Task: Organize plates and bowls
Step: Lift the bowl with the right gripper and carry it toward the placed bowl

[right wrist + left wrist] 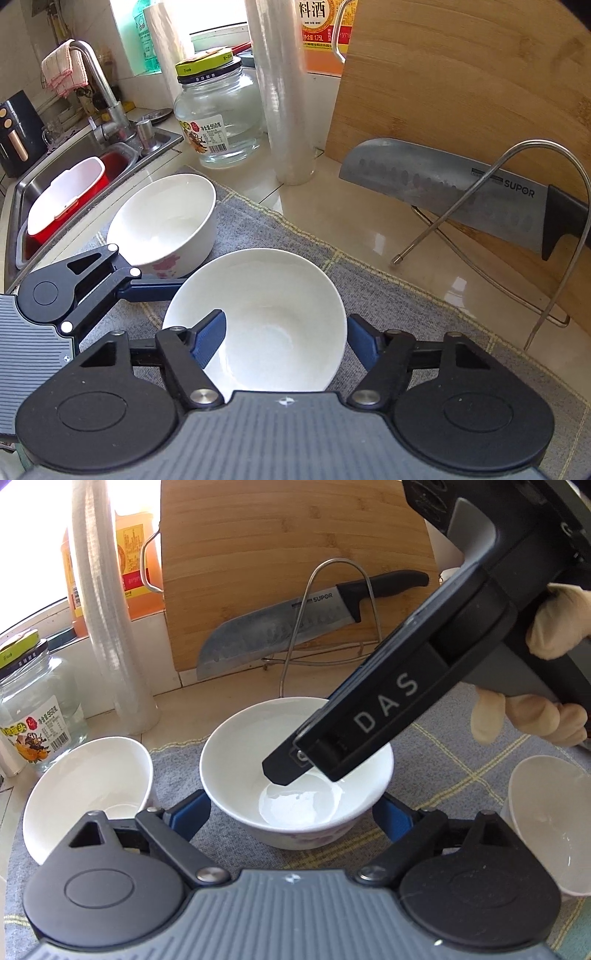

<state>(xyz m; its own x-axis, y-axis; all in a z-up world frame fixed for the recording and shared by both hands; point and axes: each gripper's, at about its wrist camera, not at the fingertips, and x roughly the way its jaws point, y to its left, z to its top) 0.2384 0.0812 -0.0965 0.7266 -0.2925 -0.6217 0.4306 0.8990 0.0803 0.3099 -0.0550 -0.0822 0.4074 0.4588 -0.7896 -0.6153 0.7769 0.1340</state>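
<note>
Right wrist view: the right gripper (pixel 286 341) is seen spread wide around a white bowl (pixel 258 325), one blue finger (pixel 208 341) inside the rim, the other outside it; nothing is seen inside the bowl. A second bowl (pixel 166 221) with a pink flower print stands just beyond on the grey cloth (pixel 406 306), and a red basin holding a white tub (pixel 66 199) is shown in the sink (pixel 59 147). From the left wrist view, the left gripper (pixel 291 812) is spread either side of the same centre bowl (pixel 295 775), and a third bowl (pixel 550 834), unseen by the right camera, is shown at the right edge.
</note>
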